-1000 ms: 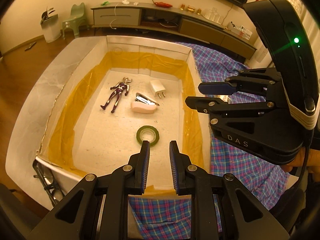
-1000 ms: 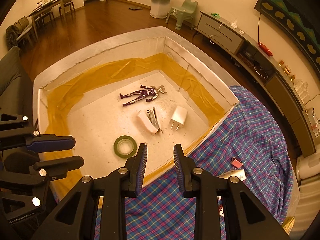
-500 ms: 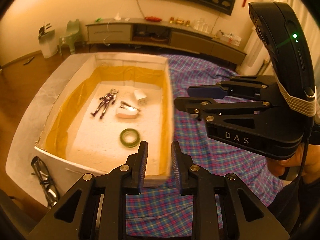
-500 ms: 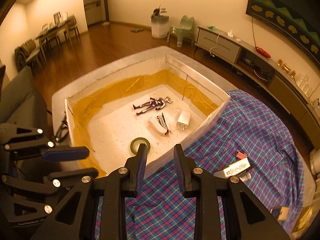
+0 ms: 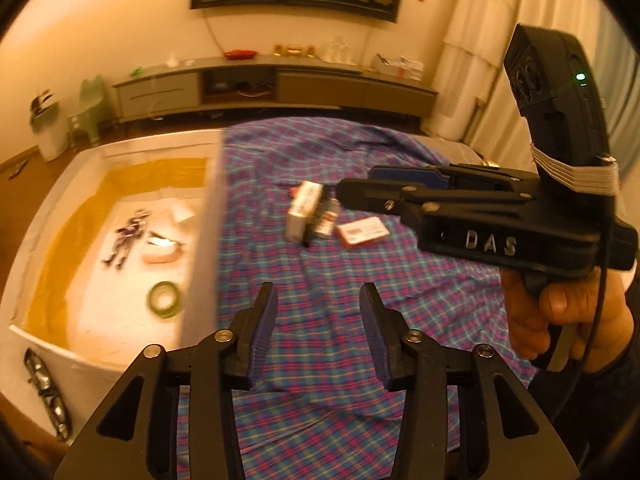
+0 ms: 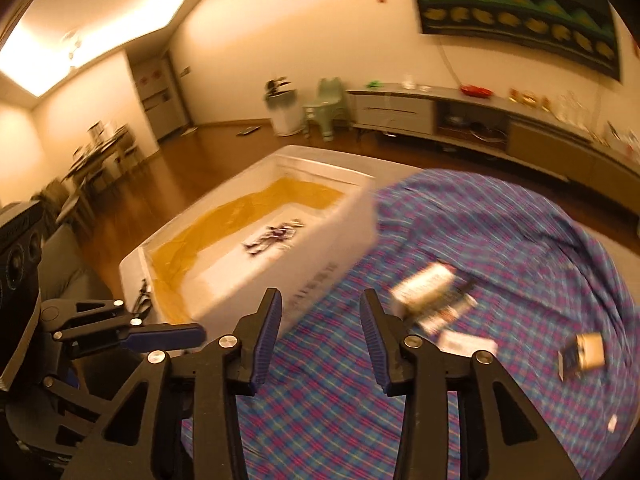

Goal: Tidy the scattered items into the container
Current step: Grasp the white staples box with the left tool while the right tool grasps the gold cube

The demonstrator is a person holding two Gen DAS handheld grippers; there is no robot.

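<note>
White container point(image 5: 202, 216), plaid cloth point(image 5: 320, 320), scattered boxes point(image 5: 304, 210), glasses point(image 5: 46, 392)

One container point(image 5: 200, 240), four items inside, three boxes point(image 5: 304, 210) outside.

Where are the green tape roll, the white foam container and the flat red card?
green tape roll point(image 5: 164, 300), left wrist view, ring face
white foam container point(image 5: 208, 216), left wrist view, right wall
flat red card point(image 5: 362, 232), left wrist view, top face
</note>
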